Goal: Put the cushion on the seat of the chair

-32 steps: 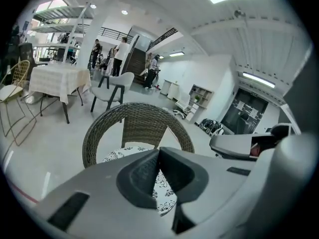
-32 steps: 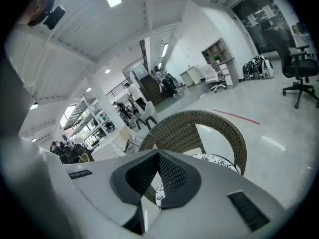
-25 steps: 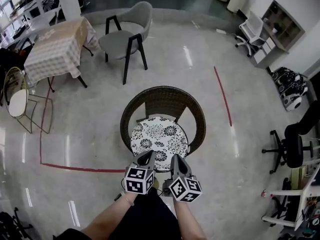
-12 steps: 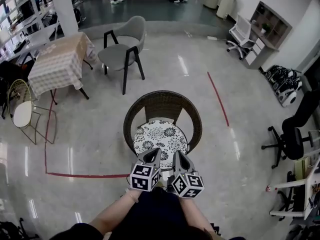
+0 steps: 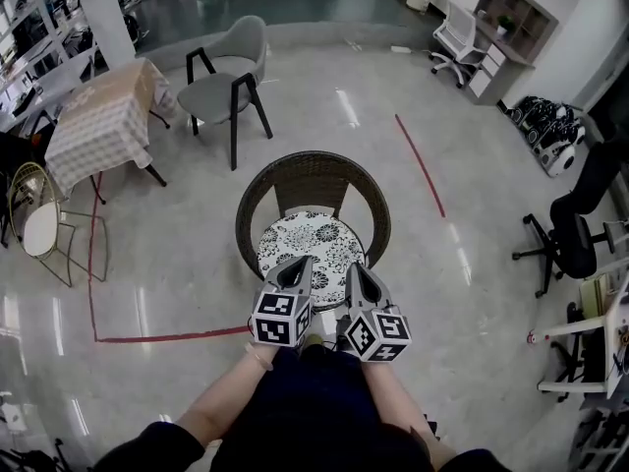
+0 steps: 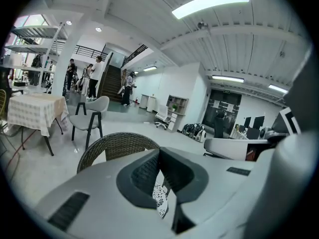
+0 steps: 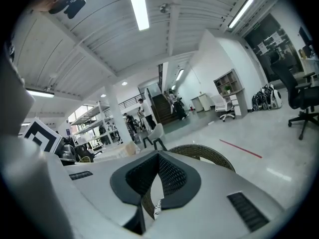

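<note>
Looking done tbh: cushion (image 5: 313, 257) sits on the wicker chair (image 5: 313, 180) seat, left tongs (image 5: 299, 265) and right tongs (image 5: 356, 269) both pinched closed, empty. Just lift clear without snagging it.

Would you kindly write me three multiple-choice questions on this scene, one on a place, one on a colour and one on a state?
1. Where does the cushion lie? A in a box; B on the wicker chair's seat; C on a sofa.
2. What colours is the cushion? A black and white; B plain red; C plain green.
3. How do the left gripper's jaws stand? A wide apart; B shut on the cushion; C shut, empty.
Answers: 1 B, it fills the round seat; 2 A, a dark floral print on white; 3 C, the tips meet and hold nothing.
</note>
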